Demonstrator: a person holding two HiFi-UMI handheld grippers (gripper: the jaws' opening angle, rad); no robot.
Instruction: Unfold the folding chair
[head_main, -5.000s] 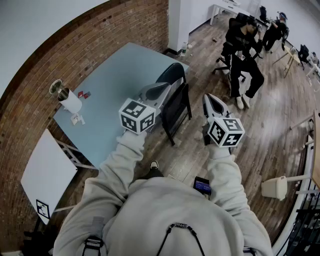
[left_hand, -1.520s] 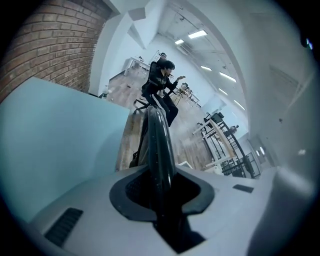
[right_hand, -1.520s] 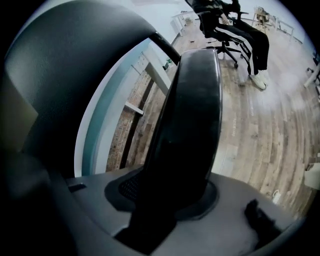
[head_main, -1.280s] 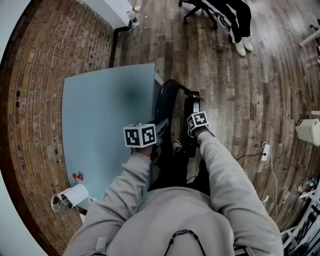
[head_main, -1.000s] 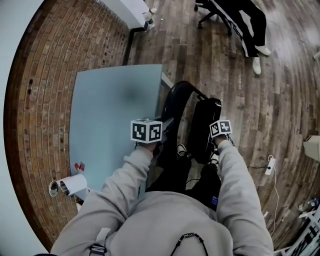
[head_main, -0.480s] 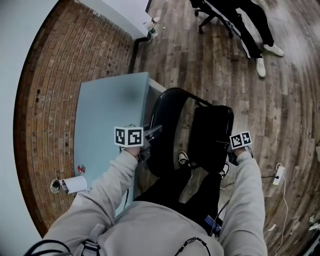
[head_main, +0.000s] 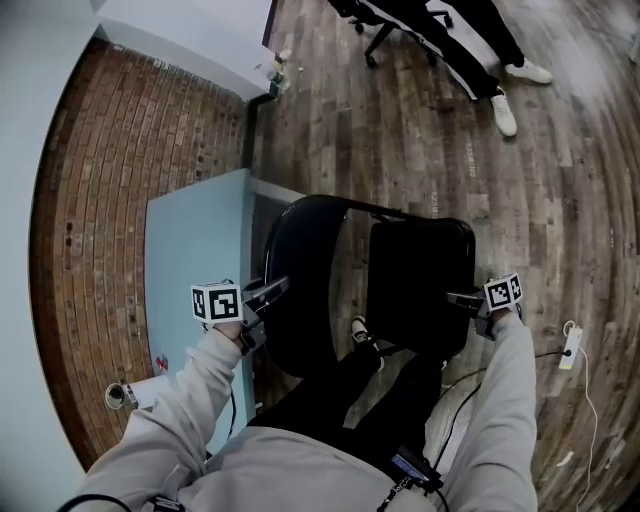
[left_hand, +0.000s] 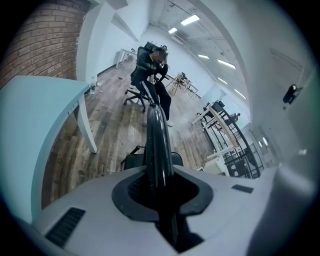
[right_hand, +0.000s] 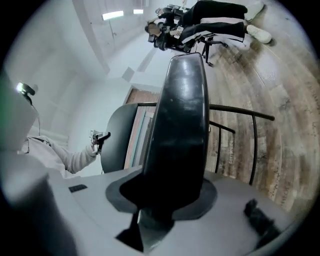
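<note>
At centre frame, the folding chair (head_main: 418, 285) stands on the wood floor (head_main: 560, 180), backrest and seat swung apart, beside the pale blue table (head_main: 190, 250) at left. My left gripper (head_main: 278, 288) is clamped on the backrest (left_hand: 156, 140) edge. My right gripper (head_main: 452, 298) grips the seat (right_hand: 180, 125). Each gripper's cube (head_main: 216, 302) bears black-and-white square markers.

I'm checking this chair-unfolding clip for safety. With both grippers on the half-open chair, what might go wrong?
1. The left gripper pinches only the thin rim of the backrest and may slip.
2. The person's shoe shows in the gap between backrest and seat, which the right gripper clamps; the frame could catch it.
3. The table stands close beside the backrest and might be knocked.
</note>
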